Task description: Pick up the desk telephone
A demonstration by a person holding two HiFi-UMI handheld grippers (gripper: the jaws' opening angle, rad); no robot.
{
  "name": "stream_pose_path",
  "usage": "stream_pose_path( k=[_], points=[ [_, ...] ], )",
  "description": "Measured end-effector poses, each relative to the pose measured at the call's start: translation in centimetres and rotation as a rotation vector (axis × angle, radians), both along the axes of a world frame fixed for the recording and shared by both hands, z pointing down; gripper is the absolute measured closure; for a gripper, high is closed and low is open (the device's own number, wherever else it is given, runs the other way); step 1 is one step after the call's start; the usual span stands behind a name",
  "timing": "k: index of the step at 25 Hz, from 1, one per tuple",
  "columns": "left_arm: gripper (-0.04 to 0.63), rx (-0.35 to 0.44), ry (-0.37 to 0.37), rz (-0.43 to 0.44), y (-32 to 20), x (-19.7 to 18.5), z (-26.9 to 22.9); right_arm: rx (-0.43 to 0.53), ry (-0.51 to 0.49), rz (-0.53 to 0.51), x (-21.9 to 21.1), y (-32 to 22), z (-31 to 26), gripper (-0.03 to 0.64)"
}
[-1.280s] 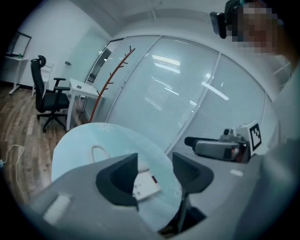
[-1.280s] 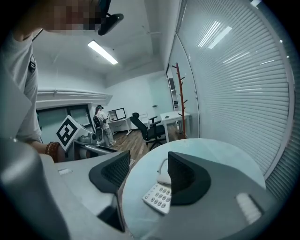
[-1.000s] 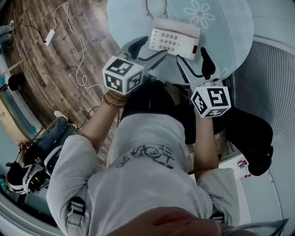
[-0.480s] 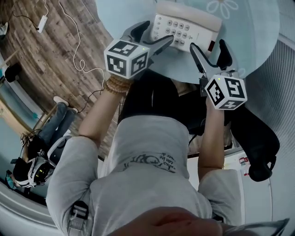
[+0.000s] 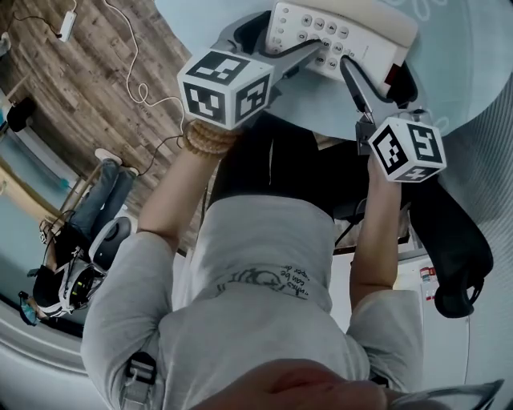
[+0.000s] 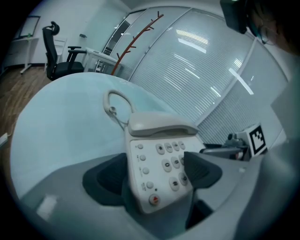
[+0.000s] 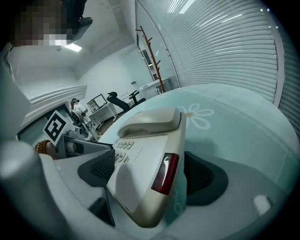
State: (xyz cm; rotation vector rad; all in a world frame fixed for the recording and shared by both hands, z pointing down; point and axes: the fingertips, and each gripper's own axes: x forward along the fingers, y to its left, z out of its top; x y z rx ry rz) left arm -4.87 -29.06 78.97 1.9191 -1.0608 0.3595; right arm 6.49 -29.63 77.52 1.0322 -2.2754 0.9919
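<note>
A cream desk telephone [image 5: 345,32] with its handset [image 6: 159,124] on the cradle sits on a round pale blue table [image 5: 477,52]. My left gripper [image 5: 276,44] is open, low over the phone's near left corner. One pad [image 6: 201,171] lies over the keypad and the other [image 6: 108,180] is off the phone's left side. My right gripper [image 5: 377,76] is open around the near right corner, where the red window [image 7: 168,173] sits between its pads. I see no pad pressing on the telephone [image 7: 150,159]. A curled cord [image 6: 115,101] leaves the phone's back.
Wood floor with a white cable and power strip [image 5: 68,24] lies left of the table. A seated person [image 5: 72,272] is at lower left, a black chair [image 5: 449,240] at right. Beyond the table are a glass wall with blinds [image 6: 197,61], a coat rack [image 6: 136,40] and an office chair [image 6: 56,47].
Both grippers have come down and forward onto the phone, with their jaws spreading wider. The phone's two near corners now sit between the jaws; the phone itself has not moved on the table.
</note>
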Motion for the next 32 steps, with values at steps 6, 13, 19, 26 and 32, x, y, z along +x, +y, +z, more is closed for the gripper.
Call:
stream_pose_path(
  k=[6, 13, 19, 26, 32],
  points=[
    [0.212, 0.021, -0.079, -0.001, -0.3, -1.5, 1.6, -0.016, -0.012, -0.014, -2.5, -0.4, 2.3, 0.185],
    [0.219, 0.061, -0.099, -0.015, 0.4, 0.9, -0.3, -0.01, -0.024, 0.023, -0.3, 0.3, 0.6, 0.195],
    [0.219, 0.059, -0.099, -0.004, 0.2, 0.0, -0.4, -0.04, -0.033, 0.055, -1.1, 0.3, 0.7, 0.195],
    [0.219, 0.083, -0.101, -0.009, -0.1, -0.4, -3.2, -0.015, -0.047, 0.061, -1.5, 0.1, -2.0, 0.195],
    [0.219, 0.119, -0.116, -0.022, -0.2, -0.2, -7.7, 0.022, -0.071, 0.06, -1.3, -0.1, -6.3, 0.195]
  ],
)
